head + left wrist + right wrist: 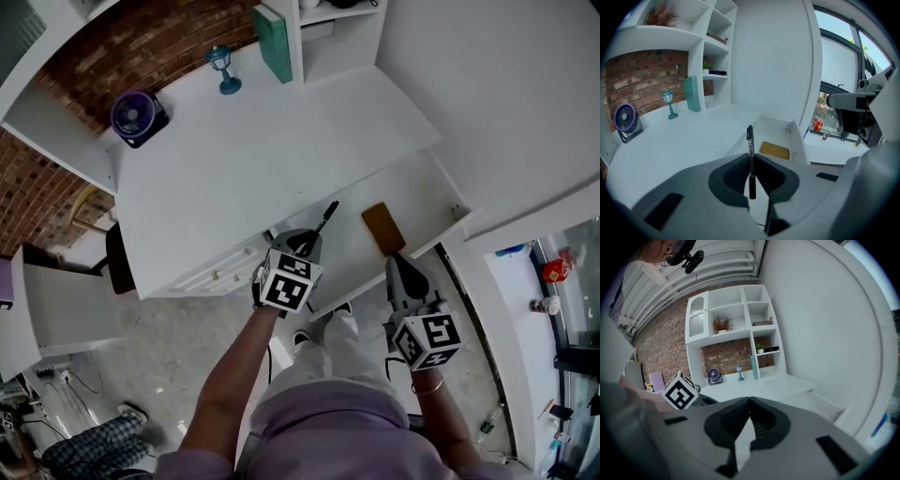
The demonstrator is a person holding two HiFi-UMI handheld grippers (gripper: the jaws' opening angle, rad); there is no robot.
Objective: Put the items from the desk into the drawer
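Drawer (799, 140) stands open, and our left tool (751, 160) pinches the black pen (750, 136) at the drawer's edge. We should bring the pen low over the drawer, beside the yellow pad (775, 150) inside, then let go. Our right tool (749, 409) is closed on nothing.

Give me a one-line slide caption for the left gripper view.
Left gripper clamps a slim black marker pen before the open white drawer holding a flat tan pad.

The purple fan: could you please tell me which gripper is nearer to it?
Left. The left gripper, holding a pen, is across the desk from the fan; the right gripper is farther off, by the drawer.
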